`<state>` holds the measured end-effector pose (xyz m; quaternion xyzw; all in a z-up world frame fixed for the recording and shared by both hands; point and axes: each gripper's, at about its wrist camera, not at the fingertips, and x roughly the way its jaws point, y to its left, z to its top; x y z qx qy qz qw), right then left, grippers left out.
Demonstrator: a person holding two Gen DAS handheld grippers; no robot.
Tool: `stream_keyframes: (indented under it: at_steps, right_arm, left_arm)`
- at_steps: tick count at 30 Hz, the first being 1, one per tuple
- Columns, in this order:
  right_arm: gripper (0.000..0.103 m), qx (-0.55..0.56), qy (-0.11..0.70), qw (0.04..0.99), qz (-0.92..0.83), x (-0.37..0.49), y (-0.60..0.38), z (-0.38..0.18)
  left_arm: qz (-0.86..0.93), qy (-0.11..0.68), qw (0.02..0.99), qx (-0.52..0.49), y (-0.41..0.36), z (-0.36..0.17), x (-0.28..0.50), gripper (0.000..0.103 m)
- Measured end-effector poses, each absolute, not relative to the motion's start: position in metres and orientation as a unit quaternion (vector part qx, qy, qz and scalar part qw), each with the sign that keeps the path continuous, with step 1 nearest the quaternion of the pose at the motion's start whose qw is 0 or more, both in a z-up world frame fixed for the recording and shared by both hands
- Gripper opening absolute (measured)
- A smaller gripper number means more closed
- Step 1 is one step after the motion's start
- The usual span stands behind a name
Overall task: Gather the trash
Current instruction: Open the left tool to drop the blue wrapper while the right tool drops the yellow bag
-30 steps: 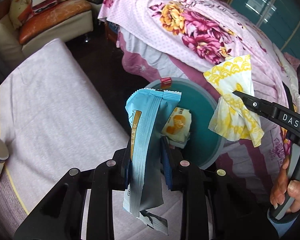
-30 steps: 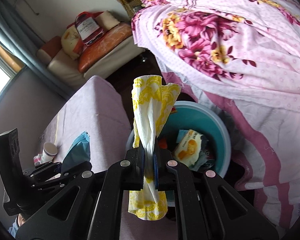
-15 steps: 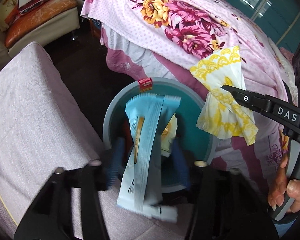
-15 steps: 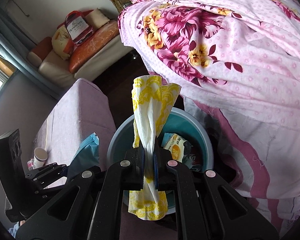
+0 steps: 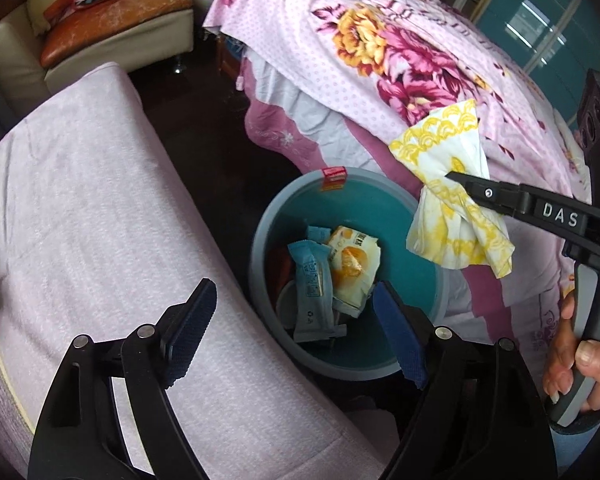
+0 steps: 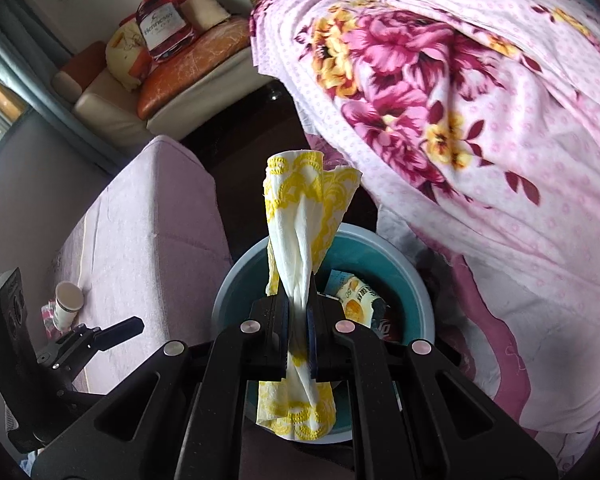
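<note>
Left claw (image 5: 296, 316) spread wide, empty, over bin (image 5: 440, 284). Right claw (image 6: 299, 320) pinches yellow-patterned napkin (image 6: 300, 220) above bin.

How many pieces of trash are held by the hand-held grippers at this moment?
1: the yellow-patterned napkin, clamped in the right hand-held gripper above the bin. The left hand-held gripper is open and empty.

A blue wrapper (image 5: 314, 292) lay lengthwise inside the round teal bin (image 5: 384, 204), touching a white-and-orange snack packet (image 5: 352, 268). A crumpled white napkin with yellow print (image 6: 300, 240) hung pinched above the bin's rim.
</note>
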<state>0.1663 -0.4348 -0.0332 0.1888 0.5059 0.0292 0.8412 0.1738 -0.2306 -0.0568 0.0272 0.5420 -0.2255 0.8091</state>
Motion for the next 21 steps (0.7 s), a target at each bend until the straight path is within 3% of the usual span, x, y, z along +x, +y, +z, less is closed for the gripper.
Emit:
stream_keyframes:
  at_steps: [2, 7, 9, 11, 14, 21]
  right_arm:
    - [0.007, 0.185, 0.507, 0.841, 0.030, 0.162, -0.427, -0.033]
    - [0.012, 0.170, 0.511, 0.842, 0.023, 0.157, -0.409, -0.031]
    - [0.023, 0.164, 0.511, 0.843, 0.020, 0.156, -0.401, -0.030]
    - [0.049, 0.154, 0.510, 0.846, 0.018, 0.156, -0.392, -0.029]
    - [0.062, 0.142, 0.514, 0.846, 0.016, 0.155, -0.379, -0.029]
    - [0.075, 0.134, 0.506, 0.852, 0.016, 0.149, -0.361, -0.017]
  left_arm:
    - [-0.221, 0.536, 0.814, 0.024, -0.222, -0.052, 0.171, 0.090]
    - [-0.217, 0.522, 0.825, 0.021, -0.205, -0.042, 0.163, 0.092]
    - [-0.216, 0.522, 0.825, 0.015, -0.197, -0.041, 0.160, 0.092]
    - [-0.216, 0.522, 0.825, 0.013, -0.190, -0.040, 0.157, 0.092]
    - [-0.214, 0.517, 0.829, 0.006, -0.178, -0.037, 0.152, 0.092]
    - [-0.212, 0.516, 0.830, -0.016, -0.152, -0.034, 0.148, 0.093]
